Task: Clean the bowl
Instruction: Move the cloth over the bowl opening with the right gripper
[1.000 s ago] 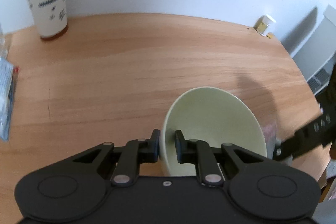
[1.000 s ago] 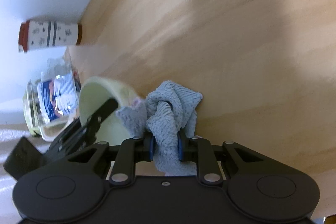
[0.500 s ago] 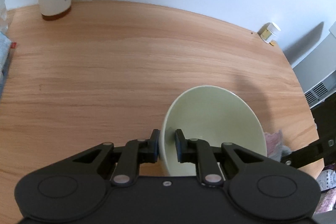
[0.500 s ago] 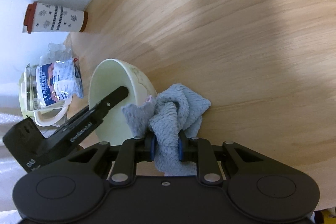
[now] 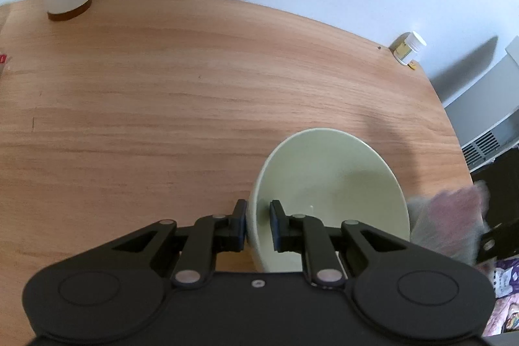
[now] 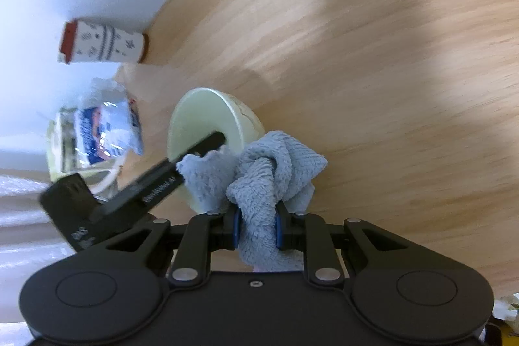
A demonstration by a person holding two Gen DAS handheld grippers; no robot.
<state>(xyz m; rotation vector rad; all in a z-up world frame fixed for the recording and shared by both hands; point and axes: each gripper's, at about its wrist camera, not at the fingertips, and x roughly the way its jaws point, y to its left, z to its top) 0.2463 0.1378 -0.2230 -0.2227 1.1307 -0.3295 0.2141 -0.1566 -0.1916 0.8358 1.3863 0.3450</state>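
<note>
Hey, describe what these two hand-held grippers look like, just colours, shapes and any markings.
Both the left hand-held gripper and the right hand-held gripper are matte black plastic: a broad rounded body with two embossed circles, angled linkage arms with silver pivot pins, and blue-edged finger pads. White lettering marks the left one's finger. No cables or sleeves show.

The left gripper (image 5: 258, 226) has its black fingers closed on the near rim of the pale green bowl (image 5: 327, 187). The right gripper (image 6: 256, 226) pinches a bunched grey-blue cloth (image 6: 269, 177).

Bright, soft-shadowed fisheye views; cloth (image 5: 449, 224) and right view's left side motion-blurred.
</note>
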